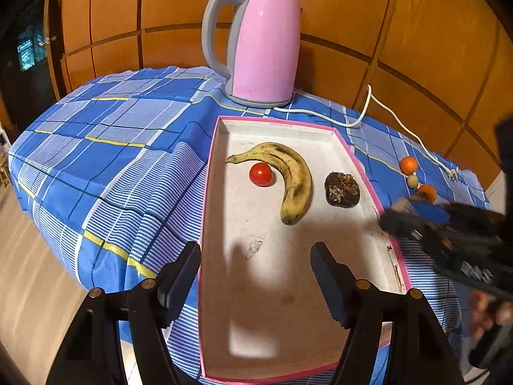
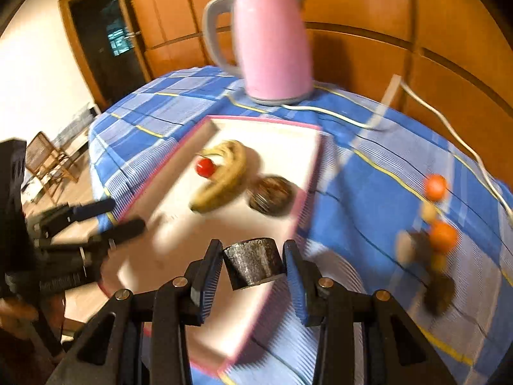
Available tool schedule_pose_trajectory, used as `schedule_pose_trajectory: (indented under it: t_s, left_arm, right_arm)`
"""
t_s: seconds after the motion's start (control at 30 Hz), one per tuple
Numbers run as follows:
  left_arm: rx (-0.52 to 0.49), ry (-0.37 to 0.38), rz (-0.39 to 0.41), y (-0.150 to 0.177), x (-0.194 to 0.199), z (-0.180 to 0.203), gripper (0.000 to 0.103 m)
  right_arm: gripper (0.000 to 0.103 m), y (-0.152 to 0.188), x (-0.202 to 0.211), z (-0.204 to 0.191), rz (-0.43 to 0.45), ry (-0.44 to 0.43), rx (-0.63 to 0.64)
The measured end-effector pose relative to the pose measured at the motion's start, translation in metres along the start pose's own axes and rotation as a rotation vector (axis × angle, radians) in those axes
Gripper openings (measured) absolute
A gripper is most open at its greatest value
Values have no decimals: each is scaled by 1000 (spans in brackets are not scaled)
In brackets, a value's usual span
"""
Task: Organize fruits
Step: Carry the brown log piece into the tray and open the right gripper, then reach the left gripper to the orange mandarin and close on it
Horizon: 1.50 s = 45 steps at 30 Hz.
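A white tray with a pink rim (image 1: 359, 163) (image 2: 307, 192) lies on the blue checked tablecloth. In it lie a spotted banana (image 1: 293, 176) (image 2: 224, 176), a red tomato (image 1: 260, 174) (image 2: 204, 166) and a dark round fruit (image 1: 341, 189) (image 2: 271, 194). My left gripper (image 1: 256, 256) is open and empty above the tray's near half. My right gripper (image 2: 253, 260) (image 1: 400, 221) is shut on a dark cut fruit piece (image 2: 253, 264) and holds it above the tray's right rim. The right wrist view is blurred by motion.
A pink kettle (image 1: 263, 48) (image 2: 272, 45) stands behind the tray, its white cord (image 1: 384, 109) trailing right. Two oranges (image 1: 408, 164) (image 2: 435, 187) and small pale and dark fruits (image 2: 439, 292) lie on the cloth right of the tray. Wooden panels stand behind.
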<state>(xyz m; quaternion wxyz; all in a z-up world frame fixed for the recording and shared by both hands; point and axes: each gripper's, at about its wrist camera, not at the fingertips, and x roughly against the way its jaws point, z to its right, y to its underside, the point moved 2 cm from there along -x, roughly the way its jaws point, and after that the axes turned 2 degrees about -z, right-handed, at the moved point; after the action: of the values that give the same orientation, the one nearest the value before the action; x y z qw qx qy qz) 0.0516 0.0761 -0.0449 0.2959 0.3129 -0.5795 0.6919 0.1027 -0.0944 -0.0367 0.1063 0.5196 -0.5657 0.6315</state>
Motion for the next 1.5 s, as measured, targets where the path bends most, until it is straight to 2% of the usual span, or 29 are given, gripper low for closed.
schedule_pose_trajectory:
  t_s: [0.1,0.23,0.43,0.7,1.13,1.5]
  left_arm:
    - [-5,-5,2,1,-1,-1,71]
    - [3,-3,-11,2,-5,-2,71]
    - [-10,-1,-9,4,-4,4,71]
    - [-36,14,3,4,3,14,71]
    - [-73,44,7,8,9,25,71]
    - [-155,88,-5,12,10,49,71]
  right_arm:
    - [41,-10,-18,-5,-14,-22,-21]
    - [54,-7,-24,-7,-11,-3,-28]
    - [54,6,-3,7,37,33,-82]
    - [55,38,33,34,81,119,-190]
    - [55,91,66,84,77,238,-379]
    - [55,119,76,106,69,304,-457]
